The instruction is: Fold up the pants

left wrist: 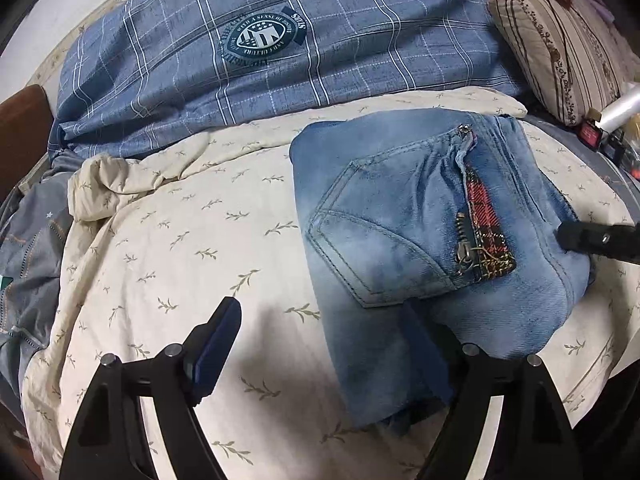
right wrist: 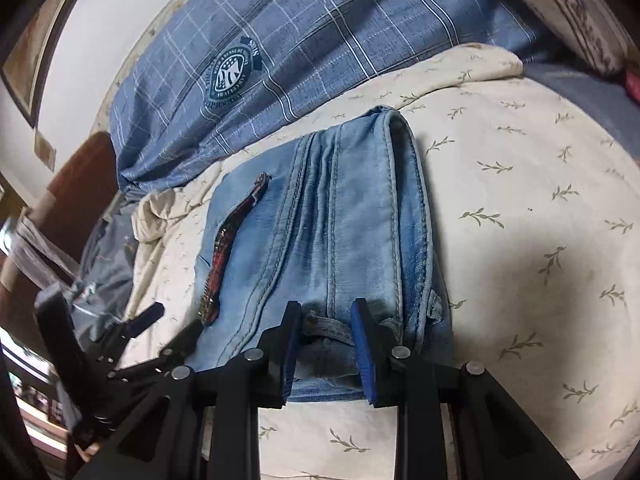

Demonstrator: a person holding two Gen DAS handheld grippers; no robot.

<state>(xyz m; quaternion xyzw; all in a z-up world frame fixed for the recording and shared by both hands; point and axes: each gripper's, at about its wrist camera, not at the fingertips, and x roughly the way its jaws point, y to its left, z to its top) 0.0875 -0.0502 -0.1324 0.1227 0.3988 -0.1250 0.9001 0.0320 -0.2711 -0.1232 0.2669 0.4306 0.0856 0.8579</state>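
While the folded jeans (right wrist: 328, 216) lie on the sheet (right wrist: 520, 208), the right gripper (right wrist: 326, 332) clamps their waistband; the left gripper (left wrist: 324, 344) stands apart, empty.

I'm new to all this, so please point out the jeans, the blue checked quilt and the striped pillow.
jeans (left wrist: 384, 240): left wrist view, on the back pocket.
blue checked quilt (left wrist: 360, 52): left wrist view, on plain checked cloth right of the round badge.
striped pillow (left wrist: 560, 52): left wrist view, middle of its striped face.
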